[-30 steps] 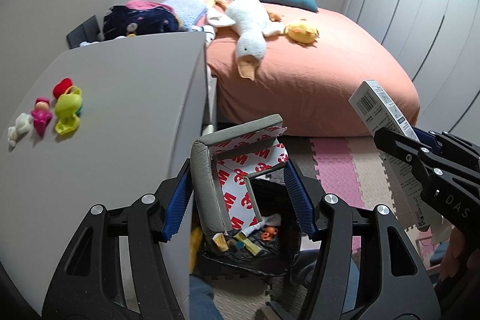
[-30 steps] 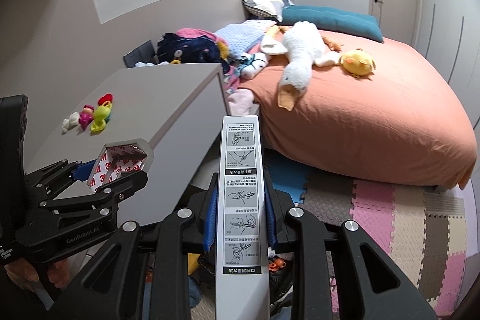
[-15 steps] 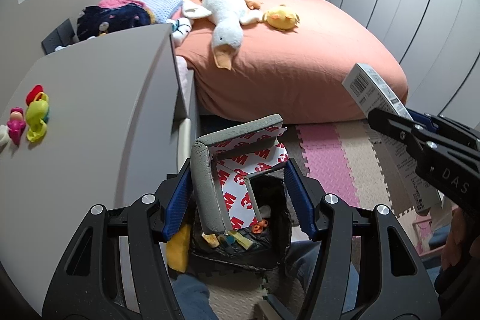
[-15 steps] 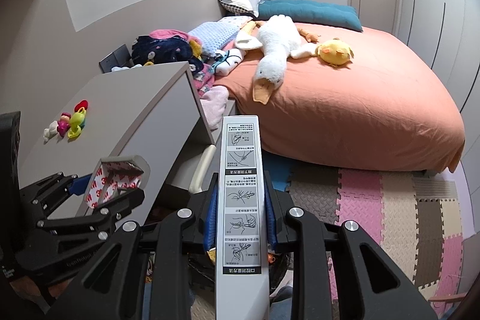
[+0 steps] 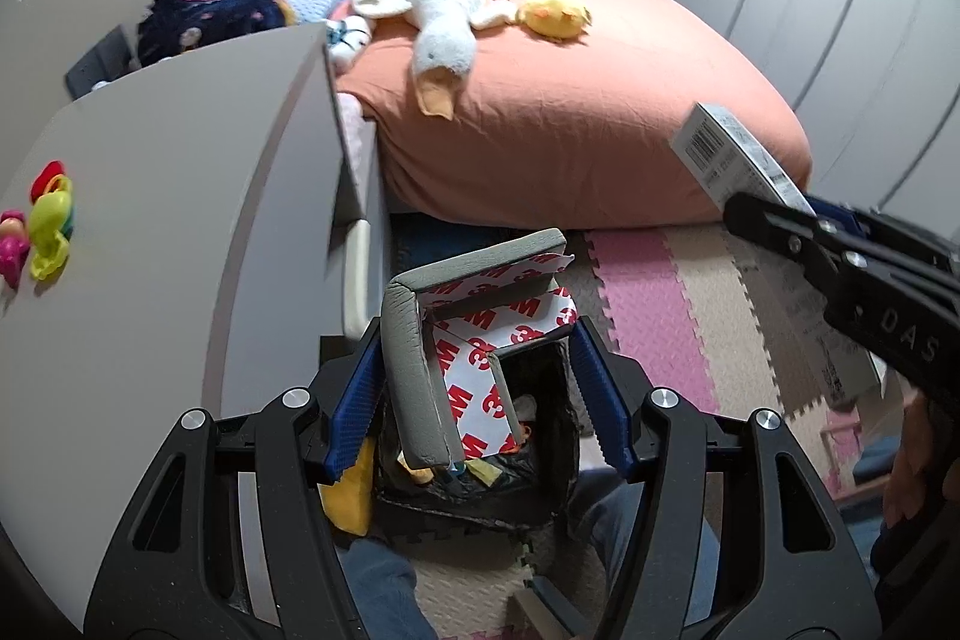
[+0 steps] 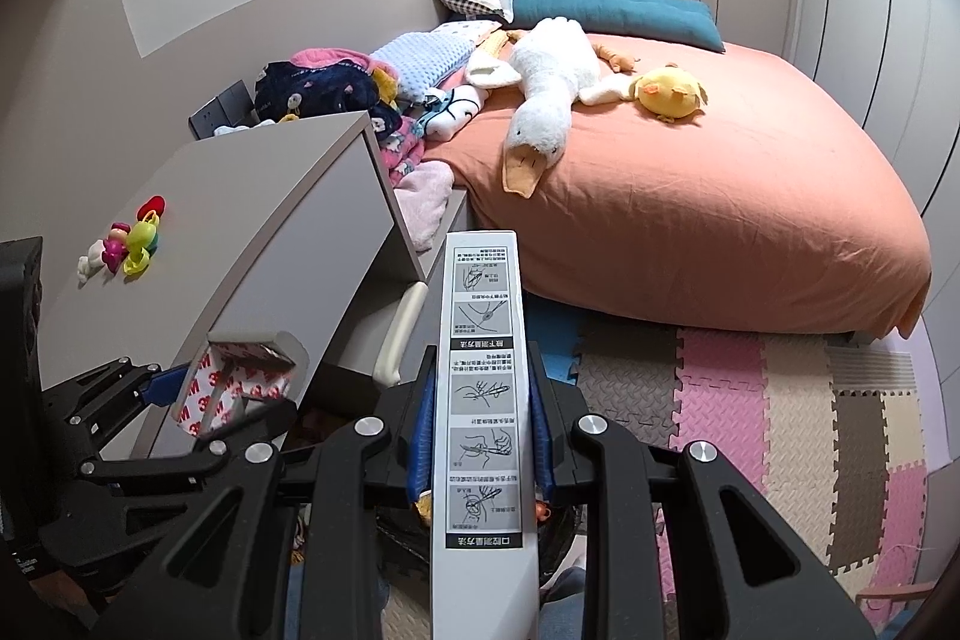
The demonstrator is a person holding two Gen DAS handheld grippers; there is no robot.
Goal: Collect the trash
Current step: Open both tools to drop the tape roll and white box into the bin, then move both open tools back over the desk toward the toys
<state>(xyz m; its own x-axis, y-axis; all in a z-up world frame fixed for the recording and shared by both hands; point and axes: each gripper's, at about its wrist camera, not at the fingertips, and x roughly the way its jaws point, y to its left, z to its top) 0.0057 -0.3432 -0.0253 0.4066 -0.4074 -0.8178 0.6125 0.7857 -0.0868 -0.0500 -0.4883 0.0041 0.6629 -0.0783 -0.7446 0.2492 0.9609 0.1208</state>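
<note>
- Left wrist view: left hand-held gripper (image 5: 477, 394) jaws opening, grey foam corner strip (image 5: 414, 370) with red-printed backing between them – above the black-lined trash bin (image 5: 480, 484).
- Right hand-held gripper (image 6: 480, 436) pinching a long white box (image 6: 483, 382).
- Grey surface (image 5: 180, 196) edge just left; floor mat (image 6: 750, 400) open on the right.

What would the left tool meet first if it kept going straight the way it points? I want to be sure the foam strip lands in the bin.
Most likely the black-lined trash bin, seen just beyond the foam corner strip between the opening left tool; depth is unclear.
</note>
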